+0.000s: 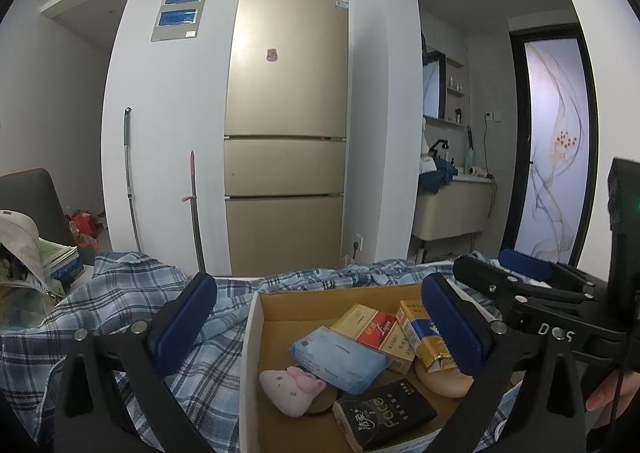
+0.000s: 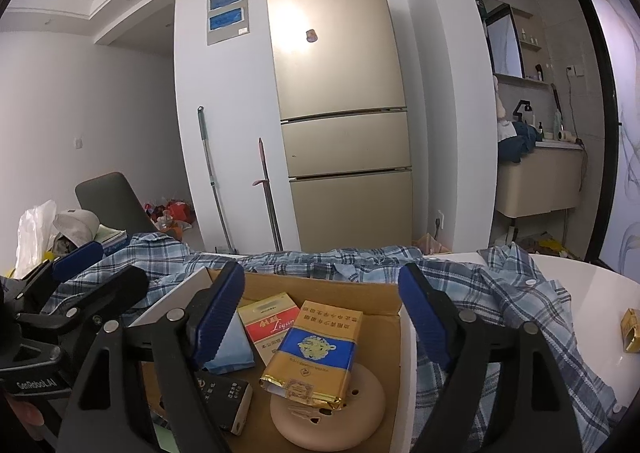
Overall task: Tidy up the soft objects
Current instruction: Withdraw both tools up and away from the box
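Note:
An open cardboard box [image 1: 256,317] [image 2: 384,293] lies on a blue plaid shirt [image 1: 120,293] [image 2: 500,293]. Inside it are a pale blue tissue pack [image 1: 340,359], a white-and-pink plush toy [image 1: 292,389], a black tissue pack [image 1: 384,413], a blue-and-gold pack [image 2: 316,349], a red-and-white pack [image 2: 268,327] and a beige round pad [image 2: 360,413]. My left gripper [image 1: 320,317] is open and empty above the box's left side. My right gripper [image 2: 320,309] is open and empty above the box's right half; it also shows in the left wrist view [image 1: 520,273].
A gold fridge [image 1: 286,125] stands behind the table, with two mop handles [image 1: 134,181] against the wall. Books [image 1: 60,257] and a bag [image 2: 36,233] lie at the table's left. A small gold pack [image 2: 632,331] lies on the white tabletop [image 2: 580,277] at right.

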The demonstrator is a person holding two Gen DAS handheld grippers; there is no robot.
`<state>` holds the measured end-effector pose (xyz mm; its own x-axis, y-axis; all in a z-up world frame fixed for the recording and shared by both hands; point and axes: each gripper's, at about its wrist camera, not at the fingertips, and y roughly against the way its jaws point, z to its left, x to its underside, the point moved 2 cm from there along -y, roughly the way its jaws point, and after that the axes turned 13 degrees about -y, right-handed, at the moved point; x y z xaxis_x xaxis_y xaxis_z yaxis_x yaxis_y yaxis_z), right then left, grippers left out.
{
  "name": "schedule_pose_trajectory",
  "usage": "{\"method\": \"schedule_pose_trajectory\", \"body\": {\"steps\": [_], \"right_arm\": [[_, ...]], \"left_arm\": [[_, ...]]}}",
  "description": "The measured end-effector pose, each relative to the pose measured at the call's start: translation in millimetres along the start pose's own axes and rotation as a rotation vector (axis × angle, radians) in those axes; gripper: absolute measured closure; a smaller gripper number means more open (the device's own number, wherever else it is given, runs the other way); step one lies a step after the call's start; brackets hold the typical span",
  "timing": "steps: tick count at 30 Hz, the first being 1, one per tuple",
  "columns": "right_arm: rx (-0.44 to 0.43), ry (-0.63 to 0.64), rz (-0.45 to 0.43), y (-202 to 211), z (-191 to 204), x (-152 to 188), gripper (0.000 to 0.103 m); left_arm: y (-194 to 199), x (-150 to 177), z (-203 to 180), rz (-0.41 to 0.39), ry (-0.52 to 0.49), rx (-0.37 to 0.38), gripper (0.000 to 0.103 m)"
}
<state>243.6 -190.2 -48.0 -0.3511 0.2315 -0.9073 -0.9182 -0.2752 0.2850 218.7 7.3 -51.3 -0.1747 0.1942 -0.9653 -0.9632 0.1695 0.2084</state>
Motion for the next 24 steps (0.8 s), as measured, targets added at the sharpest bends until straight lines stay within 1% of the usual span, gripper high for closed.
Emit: {"method": "schedule_pose_trajectory", "body": {"steps": [1, 3, 5, 8, 10, 12, 18, 20, 24], "right_arm": [[0.003, -0.004, 0.0, -0.6, -0.7, -0.6, 0.025], [0.009, 0.004, -0.005, -0.2, -0.8, -2.1, 0.025], [0.017, 0.014, -0.016, 2.2, 0.1, -5.1, 0.025], [0.019, 0.012, -0.022, 7.6, 1.8, -14.0, 0.025], [0.015, -0.002, -0.041, 16.8, 2.0, -24.6, 0.025], [0.012, -0.001, -0.066, 27.0, 3.4, -37.5, 0.025], [0.004, 0.023, -0.144, 67.4, 10.4, -70.0, 0.025], [-0.003, 0.053, -0.173, 84.5, 17.1, -76.4, 0.025], [-0.049, 0.084, -0.2, 120.8, 30.4, -80.3, 0.025]], "left_arm": [[0.9, -1.1, -0.7, -0.004, -0.006, -0.002, 0.0], [-0.2, -6.9, -7.3, 0.015, -0.054, -0.035, 0.0], [0.1, -12.0, -11.6, 0.018, -0.071, -0.035, 0.0], [4.5, -21.3, -11.4, 0.017, -0.044, -0.032, 0.0], [13.6, -31.5, -11.4, -0.008, -0.037, -0.042, 0.0], [27.7, -45.4, -13.7, -0.045, -0.045, -0.052, 0.0], [68.1, -84.8, -24.2, -0.11, -0.043, -0.053, 0.0], [78.5, -94.1, -29.4, -0.115, -0.061, -0.063, 0.0], [104.8, -101.1, -41.0, -0.116, -0.083, -0.042, 0.0]]}}
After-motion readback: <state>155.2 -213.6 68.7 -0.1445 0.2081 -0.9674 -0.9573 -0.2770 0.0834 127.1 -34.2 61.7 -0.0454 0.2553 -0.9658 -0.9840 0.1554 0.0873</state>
